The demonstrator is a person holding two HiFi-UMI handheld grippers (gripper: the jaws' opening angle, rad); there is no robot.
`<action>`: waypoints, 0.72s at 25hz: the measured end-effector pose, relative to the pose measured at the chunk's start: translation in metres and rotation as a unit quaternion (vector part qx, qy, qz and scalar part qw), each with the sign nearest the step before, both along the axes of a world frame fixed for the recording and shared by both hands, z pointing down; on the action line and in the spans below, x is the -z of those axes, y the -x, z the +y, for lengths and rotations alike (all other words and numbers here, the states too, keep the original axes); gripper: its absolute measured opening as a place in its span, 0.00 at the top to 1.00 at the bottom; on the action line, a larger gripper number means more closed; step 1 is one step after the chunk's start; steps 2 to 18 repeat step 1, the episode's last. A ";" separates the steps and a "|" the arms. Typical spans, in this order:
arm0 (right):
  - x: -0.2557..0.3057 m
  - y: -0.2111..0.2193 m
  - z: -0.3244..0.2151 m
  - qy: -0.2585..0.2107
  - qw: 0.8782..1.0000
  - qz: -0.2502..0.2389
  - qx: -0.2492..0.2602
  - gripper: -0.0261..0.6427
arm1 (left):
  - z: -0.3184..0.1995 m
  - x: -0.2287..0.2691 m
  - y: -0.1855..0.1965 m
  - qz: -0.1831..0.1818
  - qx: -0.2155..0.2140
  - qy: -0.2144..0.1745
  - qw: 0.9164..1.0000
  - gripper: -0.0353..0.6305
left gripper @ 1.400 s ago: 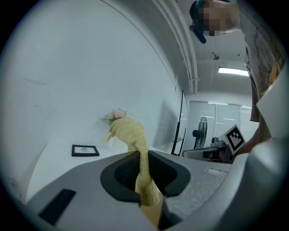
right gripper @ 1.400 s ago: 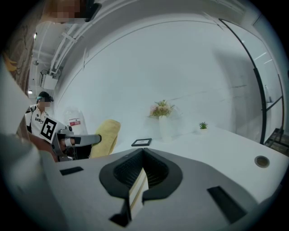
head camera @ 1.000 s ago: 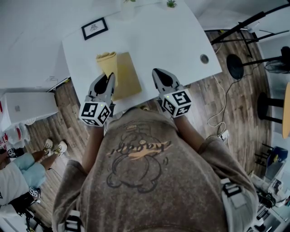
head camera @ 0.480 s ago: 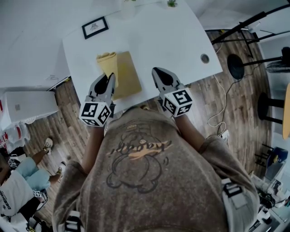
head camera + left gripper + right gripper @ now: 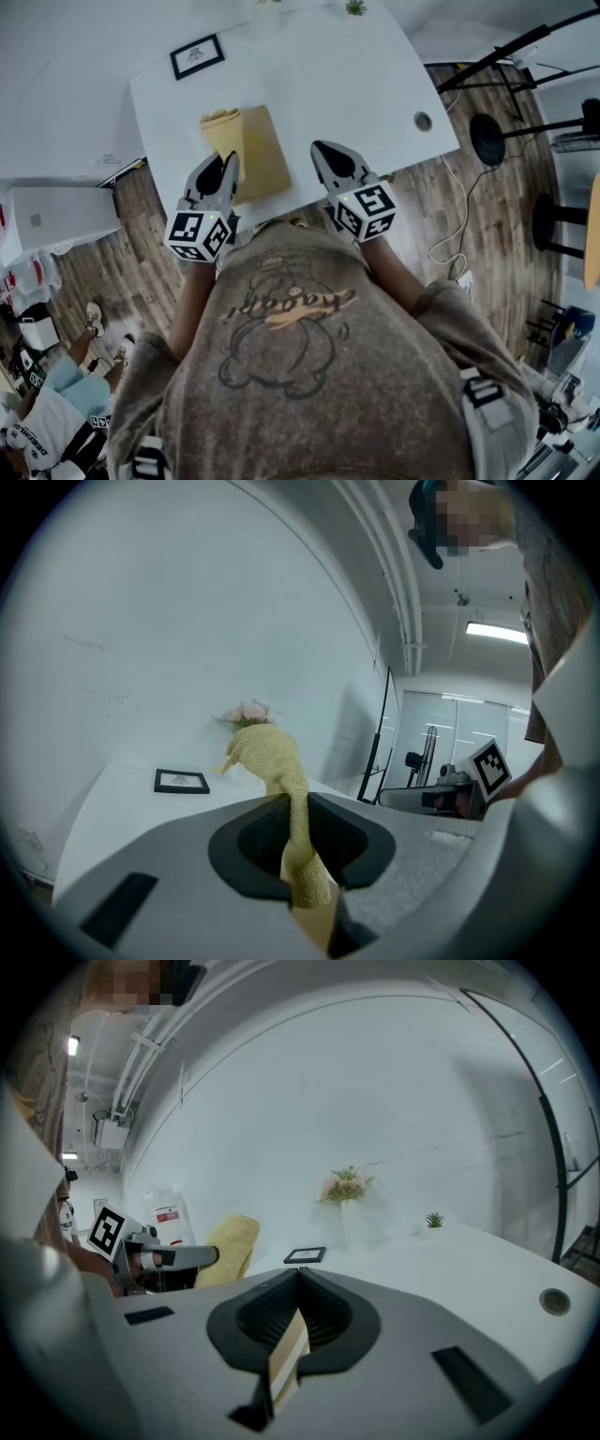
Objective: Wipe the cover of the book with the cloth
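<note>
While the left gripper [image 5: 229, 159] pinched the cloth [image 5: 223, 127] over the book [image 5: 267, 159], the right gripper [image 5: 322, 148], at the book's 3 o'clock, sat closed, empty.

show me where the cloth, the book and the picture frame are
cloth [image 5: 222, 125], head view, on its bunched far end
book [image 5: 267, 159], head view, middle of its tan cover
picture frame [image 5: 196, 58], head view, centre of the frame

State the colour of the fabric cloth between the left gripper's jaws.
Pale yellow cloth; clearest in left gripper view.
</note>
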State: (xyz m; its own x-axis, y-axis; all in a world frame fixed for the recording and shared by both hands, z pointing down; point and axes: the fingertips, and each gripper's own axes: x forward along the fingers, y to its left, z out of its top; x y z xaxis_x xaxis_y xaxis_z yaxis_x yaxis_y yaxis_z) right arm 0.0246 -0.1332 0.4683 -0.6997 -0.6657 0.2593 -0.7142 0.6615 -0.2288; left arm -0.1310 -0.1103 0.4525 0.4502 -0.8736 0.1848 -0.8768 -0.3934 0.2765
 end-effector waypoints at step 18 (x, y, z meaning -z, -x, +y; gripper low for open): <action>0.000 0.000 0.001 0.001 1.000 0.000 0.001 0.97 | 0.001 -0.001 -0.001 0.000 0.000 0.001 1.000 0.87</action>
